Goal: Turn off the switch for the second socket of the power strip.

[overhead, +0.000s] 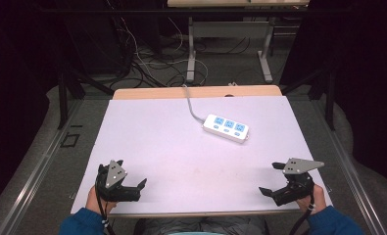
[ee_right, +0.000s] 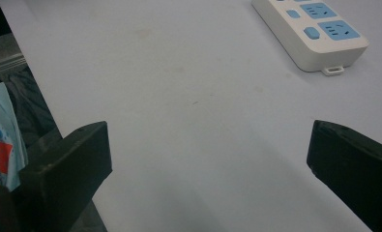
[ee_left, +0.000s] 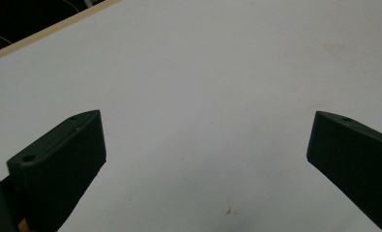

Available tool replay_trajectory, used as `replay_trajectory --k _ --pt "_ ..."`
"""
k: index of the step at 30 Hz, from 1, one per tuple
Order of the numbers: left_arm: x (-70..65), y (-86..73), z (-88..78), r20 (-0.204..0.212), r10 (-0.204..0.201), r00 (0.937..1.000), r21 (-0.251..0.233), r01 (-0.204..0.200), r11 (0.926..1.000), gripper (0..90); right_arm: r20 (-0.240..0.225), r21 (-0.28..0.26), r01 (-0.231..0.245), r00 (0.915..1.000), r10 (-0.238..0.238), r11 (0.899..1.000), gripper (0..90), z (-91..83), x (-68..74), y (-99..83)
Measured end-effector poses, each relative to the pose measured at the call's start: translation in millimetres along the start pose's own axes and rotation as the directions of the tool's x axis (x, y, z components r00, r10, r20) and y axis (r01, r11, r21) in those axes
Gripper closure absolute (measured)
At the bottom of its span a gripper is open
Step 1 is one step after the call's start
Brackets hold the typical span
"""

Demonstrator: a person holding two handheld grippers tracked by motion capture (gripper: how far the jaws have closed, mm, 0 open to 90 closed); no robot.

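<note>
A white power strip (overhead: 226, 128) with blue sockets lies right of centre on the pale table sheet (overhead: 171, 147), its grey cable (overhead: 193, 106) running off the far edge. In the right gripper view the power strip (ee_right: 314, 34) sits at the upper right, well beyond the jaws. My left gripper (overhead: 125, 180) rests near the front left corner, open with nothing between its jaws, and in its own view my left gripper (ee_left: 205, 121) frames bare sheet. My right gripper (overhead: 271, 178) is near the front right corner, open and empty. My right gripper (ee_right: 210, 128) points across the sheet.
The sheet covers a wooden table whose far edge (overhead: 196, 91) shows. Beyond it are tangled floor cables (overhead: 147, 63) and another table's legs (overhead: 191, 54). Blue sleeves (overhead: 81, 223) enter at the bottom. The table's front edge (ee_right: 43, 96) runs down the left of the right gripper view.
</note>
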State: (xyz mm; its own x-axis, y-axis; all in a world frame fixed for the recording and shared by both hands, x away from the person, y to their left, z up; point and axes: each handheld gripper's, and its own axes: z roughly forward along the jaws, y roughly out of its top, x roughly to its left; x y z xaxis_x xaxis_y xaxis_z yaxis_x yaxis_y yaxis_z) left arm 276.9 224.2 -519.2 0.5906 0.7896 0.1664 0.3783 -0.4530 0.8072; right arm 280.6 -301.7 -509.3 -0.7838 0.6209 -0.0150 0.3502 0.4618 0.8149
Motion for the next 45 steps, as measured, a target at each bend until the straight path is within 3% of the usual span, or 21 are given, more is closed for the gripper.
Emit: replay_trajectory --k 2,6,23,45 --pt "1.1 0.4 0.2 -0.006 0.016 0.9999 0.006 -0.016 0.9999 0.2 -0.004 -0.002 -0.008 1.0000 0.008 1.000 1.6 0.3 -0.3 -0.3" --pt "0.3 0.2 1.2 -0.002 0.000 1.0000 -0.002 0.000 1.0000 0.2 -0.010 0.009 -0.006 0.9999 0.006 1.000 1.7 1.3 -0.6 -0.1" --pt "0.4 1.5 4.2 0.003 0.010 0.9999 0.012 -0.011 0.9999 0.4 -0.021 0.025 -0.008 0.9998 0.008 1.000 2.1 10.4 -9.4 2.9" --pt "-0.3 -0.2 3.5 0.006 0.007 1.0000 0.021 -0.007 0.9998 0.3 -0.018 0.063 -0.009 0.9998 0.010 0.998 2.1 38.9 -25.7 20.8"
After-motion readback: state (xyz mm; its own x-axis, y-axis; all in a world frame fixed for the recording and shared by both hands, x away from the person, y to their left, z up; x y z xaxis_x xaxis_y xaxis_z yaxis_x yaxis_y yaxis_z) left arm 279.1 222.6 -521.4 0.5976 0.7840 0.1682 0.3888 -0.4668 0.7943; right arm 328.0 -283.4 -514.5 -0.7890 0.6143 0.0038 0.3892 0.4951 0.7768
